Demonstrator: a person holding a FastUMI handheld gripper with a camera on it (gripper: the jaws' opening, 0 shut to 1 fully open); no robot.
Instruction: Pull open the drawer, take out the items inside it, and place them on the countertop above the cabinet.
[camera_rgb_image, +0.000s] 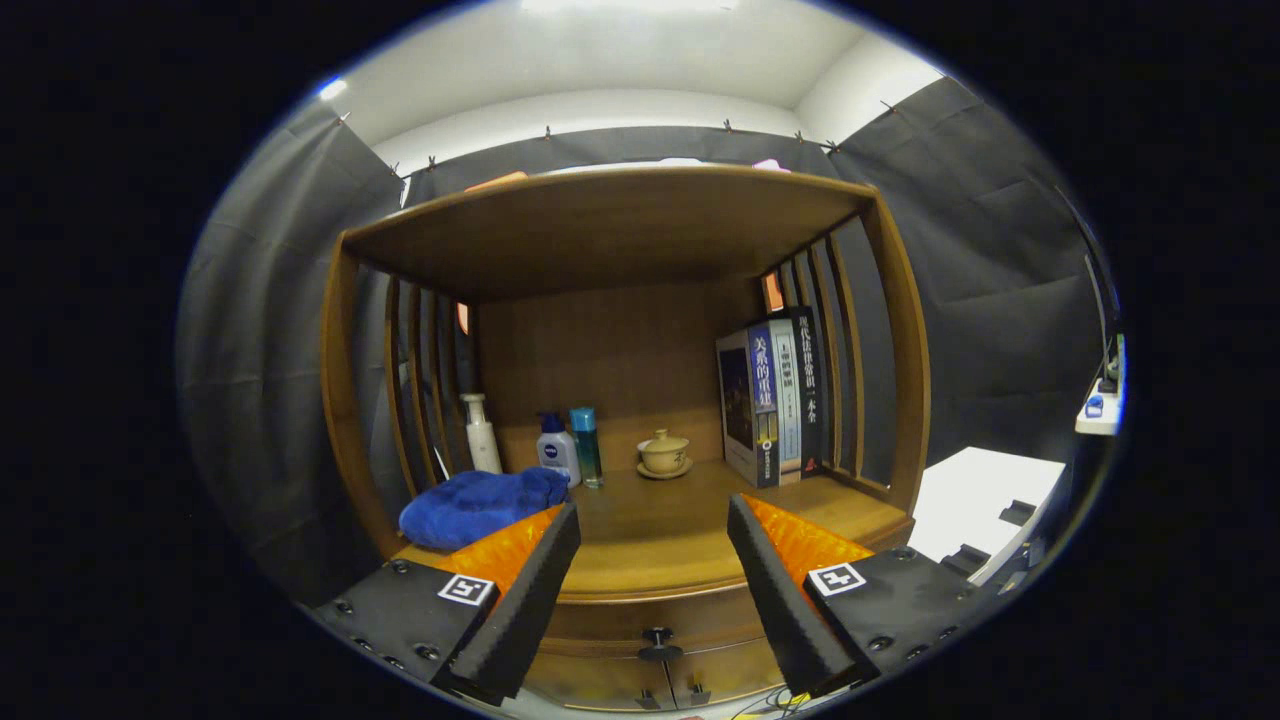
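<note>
Tongs (653, 560) hanging open, nothing btwn fingers, in lower centre of frame. Small dark round drawer knob (658, 641) sitting just below & btwn the tips, on wooden cabinet drawer front (620, 625), under the wooden bench (650, 545). Drawer looking shut; next move prob. needs a dip down & fwd onto knob.

a blue towel (485, 505) lies at the shelf's left. behind it stand a white bottle (481, 433), a blue-capped bottle (557, 447) and a teal bottle (586, 446). a lidded cup (664, 452) sits mid-back; books (772, 396) stand right.
</note>
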